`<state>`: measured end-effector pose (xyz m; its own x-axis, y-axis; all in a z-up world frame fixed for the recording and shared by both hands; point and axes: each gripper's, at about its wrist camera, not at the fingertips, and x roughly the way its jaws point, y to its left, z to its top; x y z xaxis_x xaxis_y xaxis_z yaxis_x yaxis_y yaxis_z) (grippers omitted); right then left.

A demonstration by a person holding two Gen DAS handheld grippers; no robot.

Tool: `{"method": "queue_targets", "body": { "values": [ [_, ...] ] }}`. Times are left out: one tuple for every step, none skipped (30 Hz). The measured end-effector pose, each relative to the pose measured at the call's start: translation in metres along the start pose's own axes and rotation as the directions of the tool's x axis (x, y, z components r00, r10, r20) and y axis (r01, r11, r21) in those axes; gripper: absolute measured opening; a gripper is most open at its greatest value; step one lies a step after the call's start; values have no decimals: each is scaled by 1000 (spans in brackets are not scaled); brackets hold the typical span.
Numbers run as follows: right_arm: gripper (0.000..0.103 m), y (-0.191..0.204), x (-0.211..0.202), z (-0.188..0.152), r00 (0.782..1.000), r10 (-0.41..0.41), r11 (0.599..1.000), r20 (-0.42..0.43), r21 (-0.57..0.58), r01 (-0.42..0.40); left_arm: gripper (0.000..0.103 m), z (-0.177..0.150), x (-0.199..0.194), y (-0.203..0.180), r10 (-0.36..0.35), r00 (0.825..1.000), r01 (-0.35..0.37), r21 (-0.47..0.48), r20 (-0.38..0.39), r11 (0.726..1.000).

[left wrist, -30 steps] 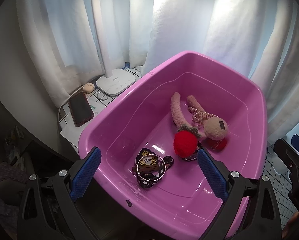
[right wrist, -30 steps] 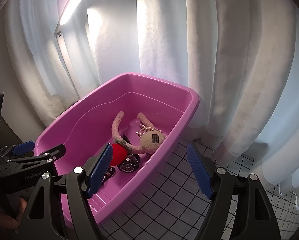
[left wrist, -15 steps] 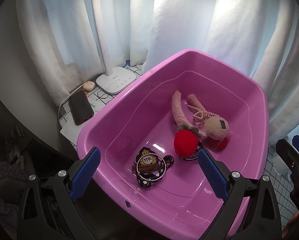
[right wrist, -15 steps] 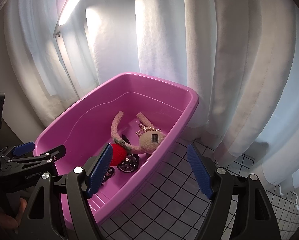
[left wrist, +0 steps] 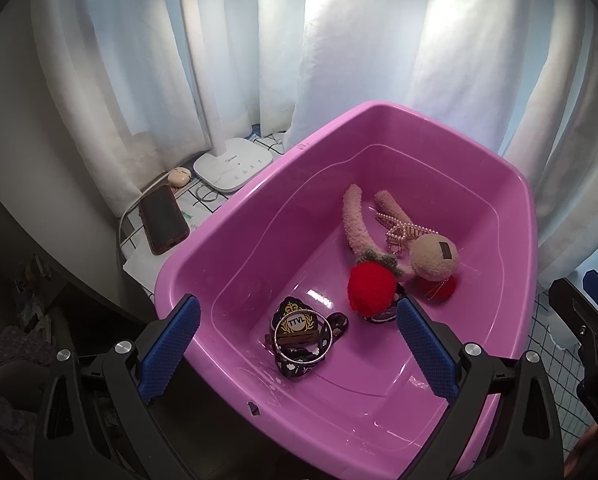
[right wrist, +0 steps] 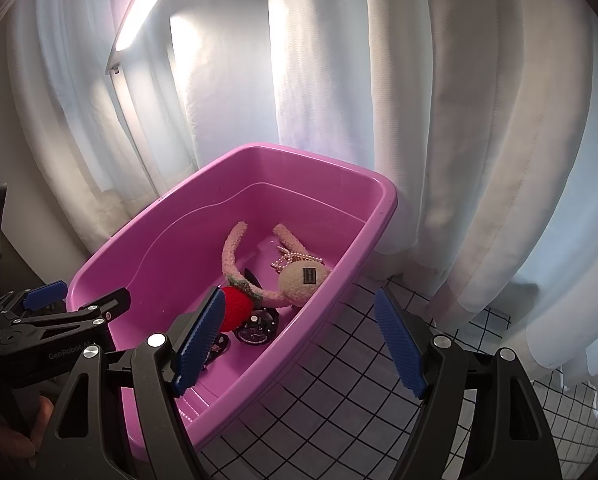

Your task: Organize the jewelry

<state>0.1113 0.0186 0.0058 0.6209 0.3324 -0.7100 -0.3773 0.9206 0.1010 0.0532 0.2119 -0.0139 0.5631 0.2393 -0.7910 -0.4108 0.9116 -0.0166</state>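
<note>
Plastic, glossy and pink, formed the deep rounded tub (left wrist: 235, 248) that we saw on the grid-tiled table (right wrist: 339, 392), backed by soft white curtain folds (right wrist: 459, 120). Inside lay the jewelry. At about one o'clock from the tub's middle in the left wrist view rested a fuzzy pink headband (left wrist: 355, 220) ending in a cream plush ball (left wrist: 435, 256), with a fine pearl chain (left wrist: 399, 232) draped across it. A knitted red pompom (left wrist: 369, 290) sat touching the band. Toward six o'clock a thin metal bangle (left wrist: 303, 336) ringed a round badge on a dark printed strap. Our left claw (left wrist: 299, 352) hovered released over the near rim, its blue ribbed pads spread and gripping nothing. Our right claw (right wrist: 299, 344) likewise stood released, straddling the tub's right wall. At ten o'clock beyond the tub lay a flat dark phone (left wrist: 163, 218) and a white lamp base (left wrist: 233, 164).
</note>
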Motion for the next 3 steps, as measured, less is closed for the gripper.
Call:
{"method": "queue_targets", "body": {
  "values": [
    [73,0,0,0,1000,1,1000,1,0,-1,97,-1,0,0,0,1000,0,-1,0,1000],
    [73,0,0,0,1000,0,1000,1,0,0,97,0,0,0,-2,1000,2,0,-1,1000],
    [73,0,0,0,1000,0,1000,1,1,0,97,0,0,0,-1,1000,1,-1,-2,1000]
  ]
}}
